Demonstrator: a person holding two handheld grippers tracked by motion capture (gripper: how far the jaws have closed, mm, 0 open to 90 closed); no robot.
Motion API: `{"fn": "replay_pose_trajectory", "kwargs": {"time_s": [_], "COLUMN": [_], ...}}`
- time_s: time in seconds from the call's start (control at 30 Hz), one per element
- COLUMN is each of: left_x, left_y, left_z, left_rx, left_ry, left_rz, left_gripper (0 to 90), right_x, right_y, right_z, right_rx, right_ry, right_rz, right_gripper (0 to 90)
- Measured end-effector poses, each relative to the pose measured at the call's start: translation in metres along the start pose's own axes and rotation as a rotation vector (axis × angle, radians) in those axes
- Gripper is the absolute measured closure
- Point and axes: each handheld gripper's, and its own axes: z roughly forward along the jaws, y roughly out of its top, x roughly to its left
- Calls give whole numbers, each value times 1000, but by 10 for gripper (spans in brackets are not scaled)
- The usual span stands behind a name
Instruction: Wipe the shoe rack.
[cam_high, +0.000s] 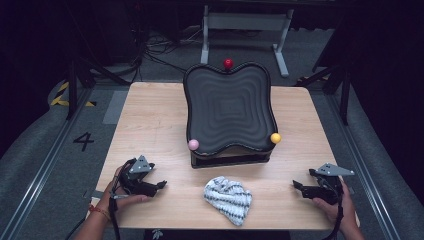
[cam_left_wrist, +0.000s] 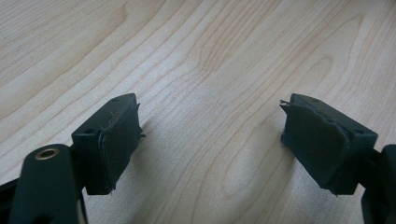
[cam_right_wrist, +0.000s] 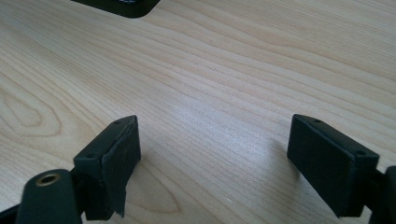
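Observation:
My left gripper (cam_high: 161, 184) rests on the wooden table (cam_high: 150, 120) at the front left, held by a hand, jaws pointing right. In the left gripper view the left gripper (cam_left_wrist: 210, 135) stands open over bare wood, nothing between its pads. At the front right a hand holds my right gripper (cam_high: 296, 185), jaws pointing left. In its own view the right gripper (cam_right_wrist: 215, 154) is also open, with only tabletop between the pads. A crumpled white-and-grey striped cloth (cam_high: 228, 198) lies between the two grippers near the front edge.
A black wavy-edged tray (cam_high: 227, 107) stands tilted on a black base at the table's middle back. Three small balls sit at its rim: red (cam_high: 228, 63) at the top, pink (cam_high: 193, 144) lower left, yellow (cam_high: 275, 138) lower right. The base's corner (cam_right_wrist: 121, 5) shows in the right gripper view.

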Motion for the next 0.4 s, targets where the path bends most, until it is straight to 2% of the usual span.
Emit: {"fn": "replay_pose_trajectory", "kwargs": {"time_s": [0.4], "left_x": [1], "left_y": [1], "left_z": [1], "left_rx": [1], "left_ry": [1], "left_rz": [3], "left_gripper": [177], "right_x": [0], "right_y": [0], "right_z": [1], "right_rx": [2], "right_ry": [-6], "right_rz": [9], "right_gripper": [152]}}
